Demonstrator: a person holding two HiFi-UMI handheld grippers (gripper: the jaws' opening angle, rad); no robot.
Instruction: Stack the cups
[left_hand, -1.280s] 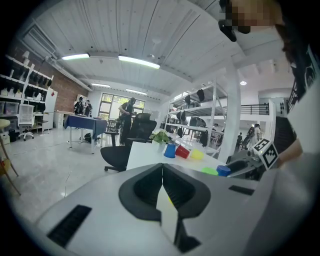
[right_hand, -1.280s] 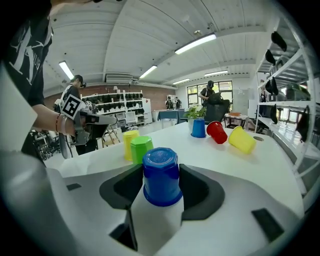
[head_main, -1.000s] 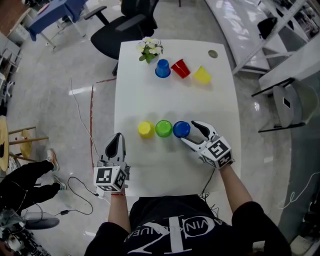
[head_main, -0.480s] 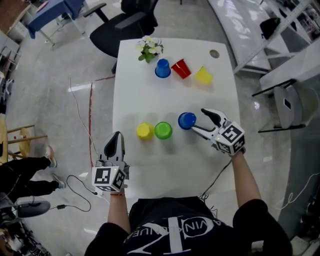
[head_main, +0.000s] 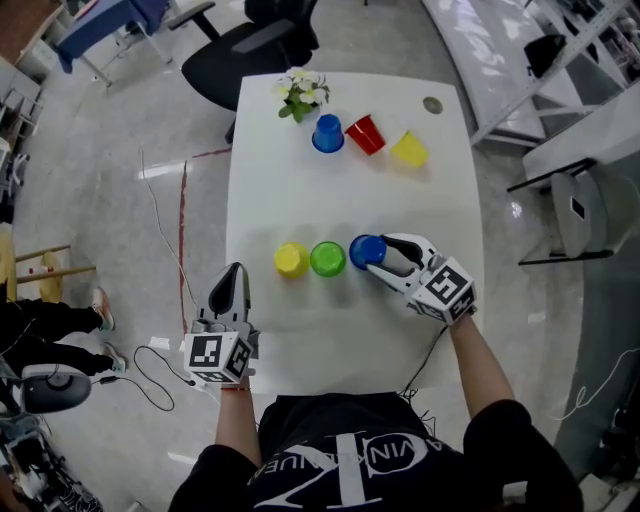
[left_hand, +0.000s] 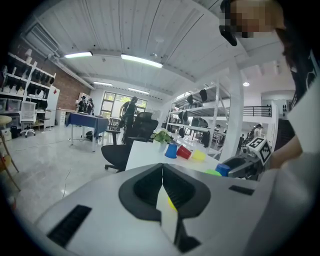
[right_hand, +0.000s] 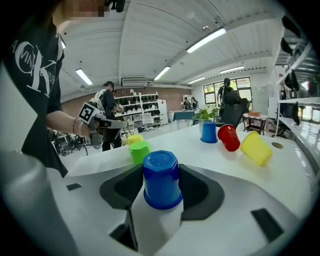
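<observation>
Three upturned cups stand in a row mid-table: yellow (head_main: 292, 260), green (head_main: 327, 258) and blue (head_main: 366, 252). My right gripper (head_main: 380, 256) reaches in from the right. Its jaws are closing and sit against both sides of the blue cup (right_hand: 161, 180), which stands on the table. The green cup (right_hand: 139, 150) is just beyond it. Three more cups are at the far end: a blue one (head_main: 327, 133) upright on its rim, a red one (head_main: 364, 134) and a yellow one (head_main: 408, 150) on their sides. My left gripper (head_main: 237, 272) is shut and empty at the table's near left edge.
A small potted plant (head_main: 303, 96) stands at the far left of the white table (head_main: 300, 200), and a small round disc (head_main: 432, 105) lies at the far right corner. A black office chair (head_main: 240, 50) is behind the table. Cables trail on the floor to the left.
Half a second ago the blue cup stood apart from the green one at the open right jaws' tips. Now it is beside the green cup again, with the jaws narrowed around it. The left gripper has not moved.
</observation>
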